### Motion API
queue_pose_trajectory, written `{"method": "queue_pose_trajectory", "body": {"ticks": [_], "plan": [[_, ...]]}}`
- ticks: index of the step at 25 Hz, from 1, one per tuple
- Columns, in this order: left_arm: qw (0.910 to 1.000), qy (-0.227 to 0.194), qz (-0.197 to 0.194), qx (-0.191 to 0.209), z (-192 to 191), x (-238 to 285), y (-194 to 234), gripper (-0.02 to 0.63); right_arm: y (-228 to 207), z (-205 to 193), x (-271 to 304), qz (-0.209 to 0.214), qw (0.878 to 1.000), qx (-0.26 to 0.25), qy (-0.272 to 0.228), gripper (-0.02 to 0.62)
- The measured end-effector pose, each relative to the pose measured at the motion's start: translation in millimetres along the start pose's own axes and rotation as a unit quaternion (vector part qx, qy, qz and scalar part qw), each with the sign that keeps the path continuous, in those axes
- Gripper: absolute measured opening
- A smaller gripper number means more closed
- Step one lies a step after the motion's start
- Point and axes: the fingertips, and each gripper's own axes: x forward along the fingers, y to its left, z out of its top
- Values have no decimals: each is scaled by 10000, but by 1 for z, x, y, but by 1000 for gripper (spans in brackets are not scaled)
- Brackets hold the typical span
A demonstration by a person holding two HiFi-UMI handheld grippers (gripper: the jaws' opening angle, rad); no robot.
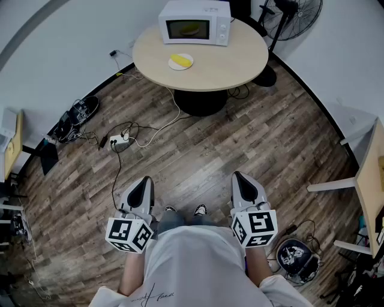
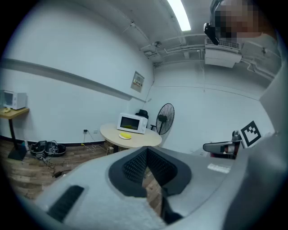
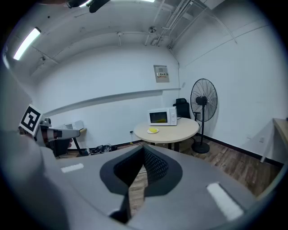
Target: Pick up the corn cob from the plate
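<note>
A yellow corn cob (image 1: 179, 60) lies on a small white plate (image 1: 188, 65) on the round wooden table (image 1: 222, 66), just in front of a white microwave (image 1: 195, 22). The table stands far ahead across the floor. My left gripper (image 1: 146, 180) and right gripper (image 1: 239, 176) are held close to the body, well short of the table, both pointing toward it. Each is shut with nothing between its fingers. The left gripper view shows the cob (image 2: 125, 135) small beyond the shut left gripper (image 2: 146, 150). In the right gripper view the cob (image 3: 153, 130) lies beyond the shut right gripper (image 3: 144, 150).
A standing fan (image 1: 294, 18) is behind the table at the right. A power strip with cables (image 1: 120, 143) lies on the wooden floor at the left. A desk (image 1: 369, 180) stands at the right edge, with a dark bag (image 1: 294, 255) near my right foot.
</note>
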Motion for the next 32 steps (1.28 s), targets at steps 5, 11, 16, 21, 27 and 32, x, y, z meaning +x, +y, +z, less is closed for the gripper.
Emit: {"method": "queue_pose_trajectory", "body": {"ticks": [5,11,16,21,27,32], "plan": [[9999,124,39,111,-5,-4,4,-11,4,-5,-5,-89,9999,57,25,11],[9997,222,-26,41,-7,2,-2,-10,-1,-9,-3,32,9997,215,90,8],[9995,317,-50,37,-9,9,-4,-9,3,-3,-5,464,9974,487,-251,12],[9992,377,-83,65,-6,23,-8,-9,8,5,0,875,9945,428,-393,11],[9990,391,-210,97,4,47,-7,-9,-13,22,13,227,9949,397,-895,11],[9991,333,-272,11,18,73,5,-9,-23,33,41,57,9958,330,-856,11]]}}
